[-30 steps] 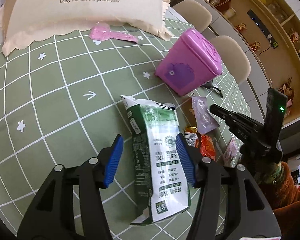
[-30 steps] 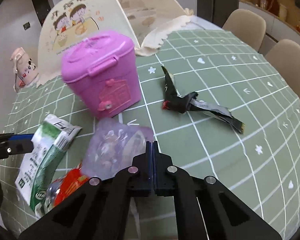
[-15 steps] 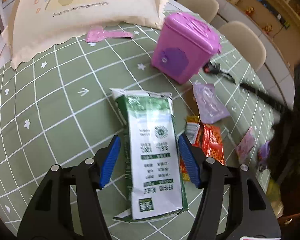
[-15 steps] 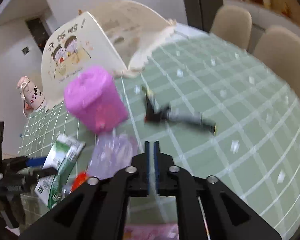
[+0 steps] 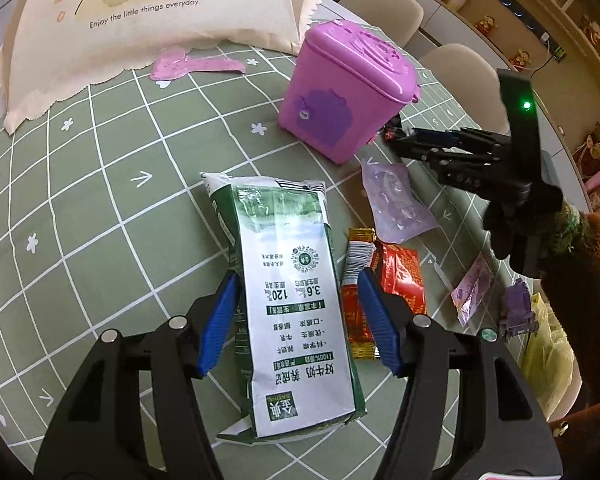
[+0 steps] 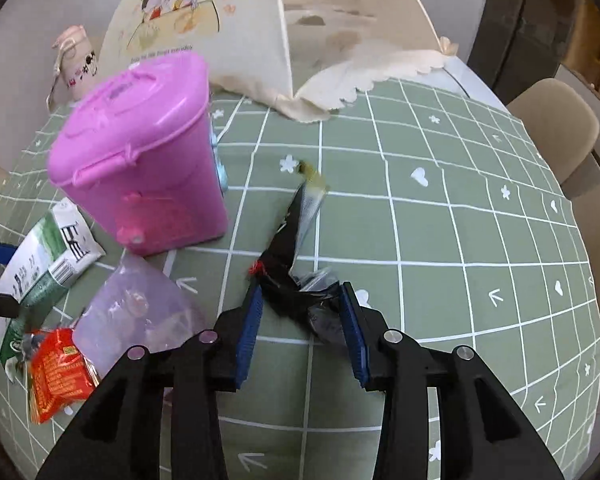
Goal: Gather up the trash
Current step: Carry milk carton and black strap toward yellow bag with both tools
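Both grippers are lined up for grabs near the pink bin (image 6: 140, 168). Left gripper (image 5: 296, 320) fingers sit spread around the milk carton (image 5: 296, 296) lying in front of it on the bench (image 5: 80, 208), not squeezing yet. Right gripper (image 6: 300, 320) fingers have just been opening, now straddling the black wrapper (image 6: 288, 264) just right of the bin, probably for bagging both at once.

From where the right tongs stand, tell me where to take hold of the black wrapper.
Grip the black wrapper at its crumpled lower end, coming from above. That bunched end stands proud of the tablecloth and already lies between the open pads of the right tongs; the thin tail stretching toward the pink bin looks flatter and harder to pinch.
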Demonstrator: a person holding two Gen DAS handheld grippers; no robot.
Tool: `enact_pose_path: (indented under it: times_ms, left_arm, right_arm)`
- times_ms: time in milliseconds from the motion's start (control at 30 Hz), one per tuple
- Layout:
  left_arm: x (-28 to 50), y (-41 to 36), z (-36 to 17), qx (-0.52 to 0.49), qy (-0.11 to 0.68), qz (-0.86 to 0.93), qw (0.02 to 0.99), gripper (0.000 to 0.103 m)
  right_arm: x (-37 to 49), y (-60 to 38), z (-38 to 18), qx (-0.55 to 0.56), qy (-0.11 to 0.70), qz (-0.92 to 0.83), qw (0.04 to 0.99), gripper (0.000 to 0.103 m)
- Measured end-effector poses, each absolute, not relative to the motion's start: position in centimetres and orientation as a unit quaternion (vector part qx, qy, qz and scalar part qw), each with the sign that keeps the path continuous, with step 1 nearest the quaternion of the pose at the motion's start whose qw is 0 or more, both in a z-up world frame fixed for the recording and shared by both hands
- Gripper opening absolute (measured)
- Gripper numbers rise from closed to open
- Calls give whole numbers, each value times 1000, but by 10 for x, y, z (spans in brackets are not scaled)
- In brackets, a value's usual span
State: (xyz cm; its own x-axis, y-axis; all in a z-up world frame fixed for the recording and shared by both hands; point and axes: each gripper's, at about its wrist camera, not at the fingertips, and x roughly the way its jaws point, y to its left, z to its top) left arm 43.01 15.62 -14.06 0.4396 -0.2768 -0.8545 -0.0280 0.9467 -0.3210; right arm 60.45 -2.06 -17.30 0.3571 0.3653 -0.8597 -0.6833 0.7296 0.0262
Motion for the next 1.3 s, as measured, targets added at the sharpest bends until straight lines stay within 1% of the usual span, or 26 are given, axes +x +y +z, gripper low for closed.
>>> enact_pose_path:
  times_ms: [133,167,400,533,667,733,967,1167,1300]
  left_arm:
    - [432,155,-143,-150,525,-72,835,58]
    - [431,155,-142,-149,525,-71,835,58]
    - [435,137,-144,-112,535,-50,836,60]
    - [440,131,-149,-90,545,-28,833,60]
    - [439,132,-146,-102,546,-34,831,54]
    - [434,132,-140,-106,539,-41,835,51]
    - [405,127,-108,-119,501,-78,854,51]
    - [377,110,-83,-110,477,-101,866,51]
    - [360,94,-56,-99,444,-125,882,51]
  right_arm:
    - [593,-31,-159,-137,456,301,826,27]
    - [586,-35,-152,-123,454,294,832,27]
    - [516,-51,-114,-55,438,266,857,27]
    - [475,-53,-109,-54,428,249,867,27]
    - [443,-63,-108,-36,432,238,869,27]
    - [432,-69,-106,-29,434,230,871,27]
    - [389,-97,-89,-6,424,197,884,27]
    - [351,-118,-76,-5,410,168,896,27]
    - [329,-137,-62,-1,397,150,905,27]
